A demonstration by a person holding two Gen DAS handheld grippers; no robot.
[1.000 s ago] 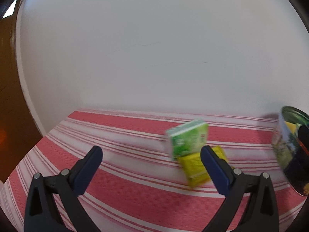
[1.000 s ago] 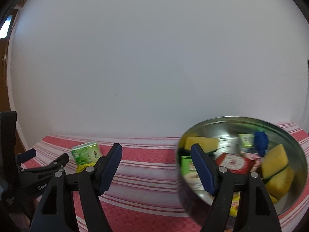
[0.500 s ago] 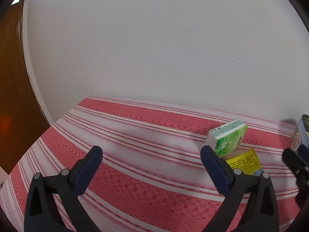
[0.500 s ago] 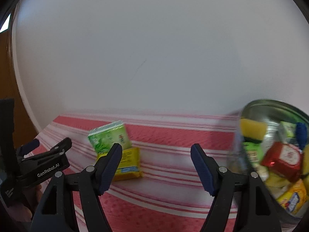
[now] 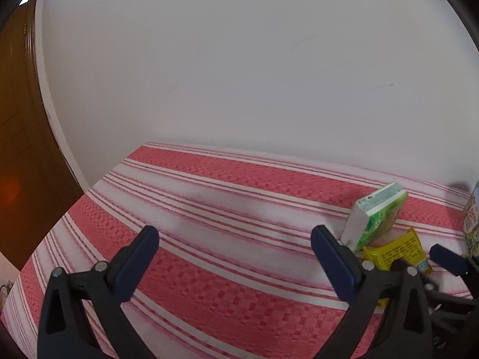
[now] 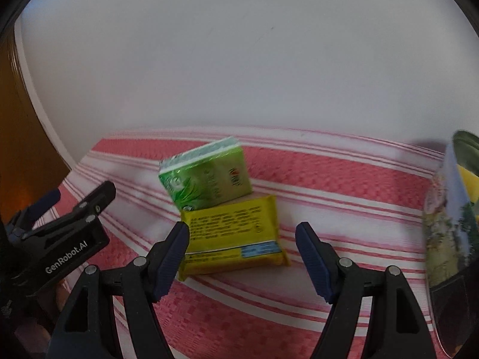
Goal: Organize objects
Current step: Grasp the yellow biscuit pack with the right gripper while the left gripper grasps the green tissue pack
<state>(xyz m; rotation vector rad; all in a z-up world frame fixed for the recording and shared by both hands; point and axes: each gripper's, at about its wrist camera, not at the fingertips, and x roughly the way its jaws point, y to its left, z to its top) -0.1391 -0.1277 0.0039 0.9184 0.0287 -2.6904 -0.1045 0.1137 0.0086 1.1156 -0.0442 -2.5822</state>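
Note:
A green tissue packet (image 6: pixel 206 176) leans on a flat yellow packet (image 6: pixel 236 236) on the red-and-white striped cloth (image 6: pixel 329 185). My right gripper (image 6: pixel 242 257) is open and empty, its jaws just in front of the yellow packet and either side of it. My left gripper (image 5: pixel 233 254) is open and empty over bare cloth, left of both packets; the green packet (image 5: pixel 374 218) and yellow packet (image 5: pixel 395 252) show at its right. The left gripper also shows at the left in the right wrist view (image 6: pixel 57 209).
A round metal tin (image 6: pixel 449 224) with a printed wall stands at the far right, its edge also in the left wrist view (image 5: pixel 471 221). A white wall (image 5: pixel 239 59) rises behind the cloth. A brown wooden door (image 5: pixel 18 119) is at the left.
My right gripper has swung left, away from the tin, and closed in on the two packets. My left gripper has shifted left, so the packets moved to its right edge.

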